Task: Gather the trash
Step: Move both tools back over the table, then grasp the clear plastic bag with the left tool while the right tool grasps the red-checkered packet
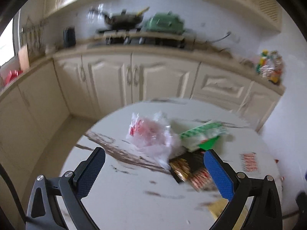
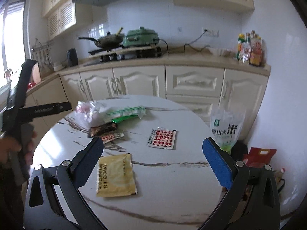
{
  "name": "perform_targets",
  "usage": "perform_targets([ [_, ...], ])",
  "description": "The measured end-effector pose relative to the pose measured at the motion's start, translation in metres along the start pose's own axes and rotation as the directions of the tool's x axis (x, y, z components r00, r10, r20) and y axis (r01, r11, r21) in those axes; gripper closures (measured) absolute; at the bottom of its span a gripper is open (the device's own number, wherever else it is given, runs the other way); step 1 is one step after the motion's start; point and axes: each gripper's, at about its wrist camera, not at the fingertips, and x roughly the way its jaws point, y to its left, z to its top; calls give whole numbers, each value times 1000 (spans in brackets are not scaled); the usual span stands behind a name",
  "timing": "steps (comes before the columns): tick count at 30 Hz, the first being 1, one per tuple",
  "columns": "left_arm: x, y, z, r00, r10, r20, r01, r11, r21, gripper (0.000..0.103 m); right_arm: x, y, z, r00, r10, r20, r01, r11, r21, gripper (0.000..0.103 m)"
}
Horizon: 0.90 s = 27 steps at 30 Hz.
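Trash lies on a round white marble table (image 2: pixel 172 182). A clear plastic bag with red print (image 1: pixel 151 134), a green-and-white wrapper (image 1: pixel 201 135) and dark snack wrappers (image 1: pixel 184 167) form a pile at its far left (image 2: pixel 107 117). A red-checked sachet (image 2: pixel 162 138) lies mid-table, a yellow sachet (image 2: pixel 115 176) nearer. My left gripper (image 1: pixel 153 172) is open and empty above the table, close to the pile; the view is blurred. My right gripper (image 2: pixel 153 163) is open and empty above the yellow sachet. The left gripper's body (image 2: pixel 21 103) shows at the left of the right wrist view.
Cream kitchen cabinets (image 2: pixel 142 82) run behind the table, with a wok (image 2: pixel 109 40) and green cooker (image 2: pixel 142 36) on the counter. Bottles (image 2: pixel 249 48) stand at the counter's right end. A rice bag (image 2: pixel 226 128) and red bag (image 2: pixel 259 155) sit on the floor at right.
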Motion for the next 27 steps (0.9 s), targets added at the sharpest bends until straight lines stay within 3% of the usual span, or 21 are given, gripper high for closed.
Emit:
perform_targets([
  [2, 33, 8, 20, 999, -17, -51, 15, 999, -49, 2, 13, -2, 0, 1000, -1, -16, 1, 1000, 4, 0],
  [4, 58, 12, 39, 996, 16, -88, -21, 998, -61, 2, 29, -6, 2, 999, -3, -39, 4, 1000, 12, 0],
  [8, 94, 20, 71, 995, 6, -99, -15, 996, -93, 2, 51, -9, 3, 998, -8, -65, 9, 1000, 16, 0],
  [10, 111, 24, 88, 994, 33, -106, -43, 995, -92, 2, 60, -9, 4, 997, -7, -76, 8, 1000, 14, 0],
  [15, 150, 29, 101, 981, 72, -178, -89, 992, -92, 3, 82, -6, 8, 995, -2, -101, 3, 1000, 11, 0],
  [18, 162, 40, 103, 978, 39, -205, -66, 990, -127, 26, 97, -9, 11, 993, -12, -120, 15, 1000, 27, 0],
  [27, 141, 66, 91, 988, -30, -152, 13, 994, -109, 42, 150, -22, -3, 960, -10, -279, 39, 995, 97, 0],
])
